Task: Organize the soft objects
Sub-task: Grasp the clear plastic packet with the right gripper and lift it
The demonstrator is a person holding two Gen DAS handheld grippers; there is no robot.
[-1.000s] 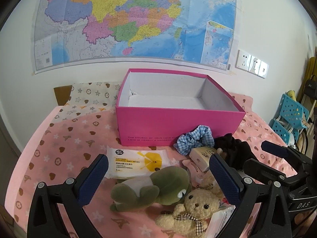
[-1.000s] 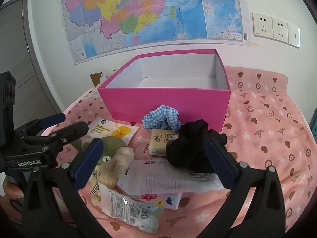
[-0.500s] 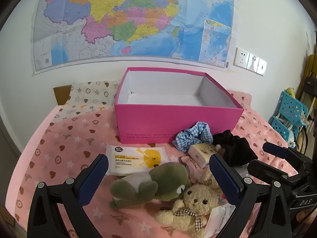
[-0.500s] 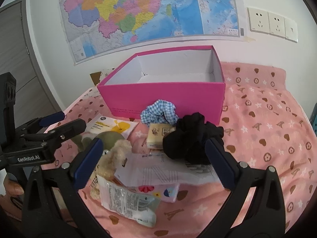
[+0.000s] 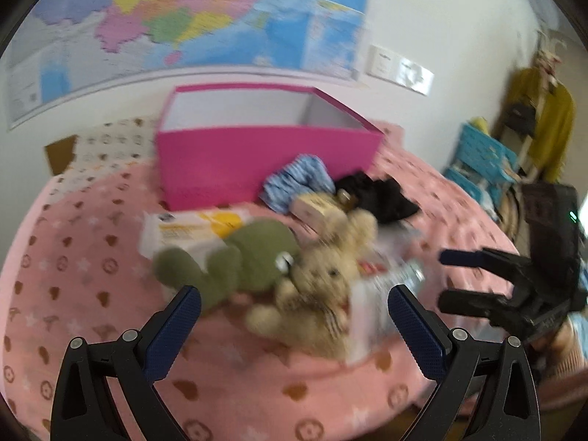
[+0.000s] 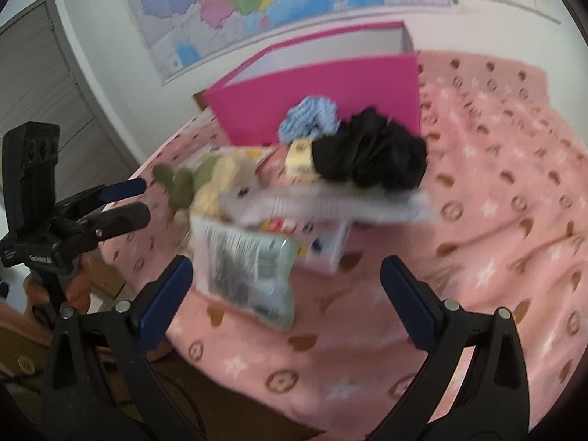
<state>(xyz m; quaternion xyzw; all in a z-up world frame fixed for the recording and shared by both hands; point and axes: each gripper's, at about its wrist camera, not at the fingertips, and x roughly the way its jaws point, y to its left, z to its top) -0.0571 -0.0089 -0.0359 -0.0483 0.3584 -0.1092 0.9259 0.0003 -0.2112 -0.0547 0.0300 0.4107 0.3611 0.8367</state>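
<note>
An open pink box (image 5: 264, 158) (image 6: 330, 84) stands on the pink blanket. In front of it lie a green plush (image 5: 242, 257) (image 6: 180, 180), a beige teddy bear (image 5: 323, 290) (image 6: 217, 183), a blue checked scrunchie (image 5: 297, 180) (image 6: 312, 114), a black cloth bundle (image 5: 378, 194) (image 6: 371, 154), a wipes pack (image 5: 191, 228), a small carton (image 5: 316, 205) (image 6: 299, 154) and a foil packet (image 6: 246, 268). My left gripper (image 5: 294, 316) (image 6: 125, 202) is open, short of the plush and the bear. My right gripper (image 6: 286, 286) (image 5: 444, 275) is open, short of the foil packet. Both views are blurred.
A map (image 5: 183, 18) and wall sockets (image 5: 400, 70) hang behind the box. Blue plastic crates (image 5: 481, 161) and a yellow garment (image 5: 547, 117) stand to the right of the bed. A grey door (image 6: 40, 92) is at the left. The blanket's front edge (image 6: 257, 378) drops off near my right gripper.
Both grippers have pulled back toward the near edge of the bed and turned; the objects now sit further off. The jaws stay open and nothing was grasped.
</note>
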